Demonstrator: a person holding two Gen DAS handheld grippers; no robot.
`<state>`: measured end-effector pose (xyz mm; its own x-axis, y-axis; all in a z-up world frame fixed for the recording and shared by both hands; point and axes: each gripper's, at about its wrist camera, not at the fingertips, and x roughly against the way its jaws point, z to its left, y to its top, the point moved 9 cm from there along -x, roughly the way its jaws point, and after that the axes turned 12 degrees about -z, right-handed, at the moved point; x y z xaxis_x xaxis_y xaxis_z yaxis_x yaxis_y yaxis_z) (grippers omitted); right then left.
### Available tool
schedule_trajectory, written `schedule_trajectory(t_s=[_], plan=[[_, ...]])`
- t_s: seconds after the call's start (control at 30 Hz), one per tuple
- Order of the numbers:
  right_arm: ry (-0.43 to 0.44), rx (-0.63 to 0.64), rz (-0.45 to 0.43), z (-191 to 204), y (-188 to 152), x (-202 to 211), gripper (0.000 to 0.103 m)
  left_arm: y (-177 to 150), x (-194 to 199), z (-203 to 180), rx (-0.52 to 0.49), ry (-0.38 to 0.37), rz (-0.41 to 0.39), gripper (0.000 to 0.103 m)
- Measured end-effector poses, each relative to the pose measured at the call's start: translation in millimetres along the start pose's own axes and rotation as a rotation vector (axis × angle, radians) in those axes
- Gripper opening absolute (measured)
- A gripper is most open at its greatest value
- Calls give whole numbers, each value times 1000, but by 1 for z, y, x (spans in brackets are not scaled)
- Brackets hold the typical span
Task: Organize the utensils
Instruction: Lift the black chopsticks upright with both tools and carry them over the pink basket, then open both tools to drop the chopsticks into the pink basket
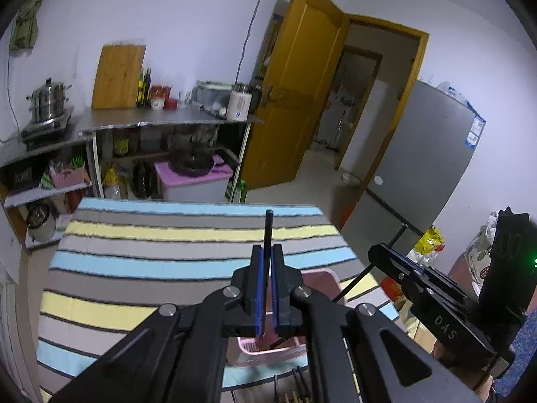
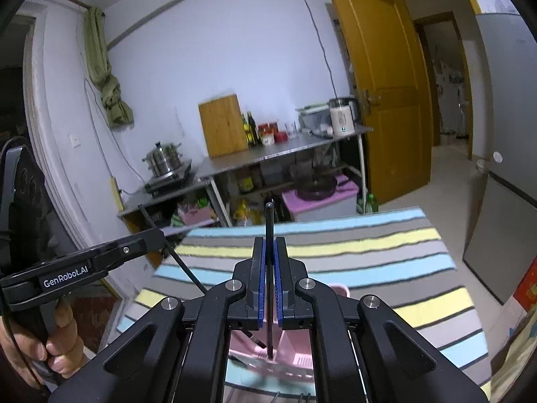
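My left gripper (image 1: 267,252) is shut on a thin black chopstick (image 1: 268,231) that stands upright between its blue pads, above a pink utensil basket (image 1: 322,278) on the striped table. My right gripper (image 2: 269,245) is shut on another black chopstick (image 2: 269,221), whose lower end reaches down into the pink basket (image 2: 298,352). In the left wrist view the right gripper (image 1: 376,255) shows at the right with its chopstick (image 1: 355,282) slanting toward the basket. In the right wrist view the left gripper (image 2: 157,235) shows at the left, held by a hand.
The striped cloth (image 1: 167,258) covers the table. A black wire rack (image 1: 295,386) lies at the near edge. Behind stand steel kitchen shelves (image 1: 167,124) with a pot, a cutting board and bottles, a yellow door (image 1: 295,100) and a grey fridge (image 1: 426,154).
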<state>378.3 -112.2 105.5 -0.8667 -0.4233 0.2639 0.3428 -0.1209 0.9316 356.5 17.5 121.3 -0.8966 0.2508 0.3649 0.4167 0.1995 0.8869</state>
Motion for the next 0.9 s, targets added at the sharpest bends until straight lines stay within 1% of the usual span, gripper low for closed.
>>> schedule_trajectory(t_s=[0.13,0.23,0.37,0.43,0.47,0.5,0.53,0.6,0.7,0.9], plan=[[-3,-5,45,-5,-22,-12,4,-20,-11,5,9,12,36,4],[-5,-7,72,-10,-35,-17,4,-28,-17,9,15,17,55,4],[-2,-11,84,-10,-39,-20,5,-31,-15,12,24,19,51,5],[-7,-4,98,-10,-44,-23,5,-29,-9,11,30,17,40,9],[-11,-1,100,-9,-42,-23,5,-27,-8,13,29,21,33,19],[-14,3,96,-9,-43,-21,8,-26,-5,13,29,24,24,32],[-13,0,91,-8,-40,-18,13,-24,1,12,32,21,10,35],[-11,-4,78,-8,-38,-11,15,-22,11,11,34,18,-11,37],[-13,3,64,-6,-34,5,15,-18,26,13,29,23,-37,39],[-15,10,32,-5,-34,42,16,-27,56,7,2,21,-67,39]])
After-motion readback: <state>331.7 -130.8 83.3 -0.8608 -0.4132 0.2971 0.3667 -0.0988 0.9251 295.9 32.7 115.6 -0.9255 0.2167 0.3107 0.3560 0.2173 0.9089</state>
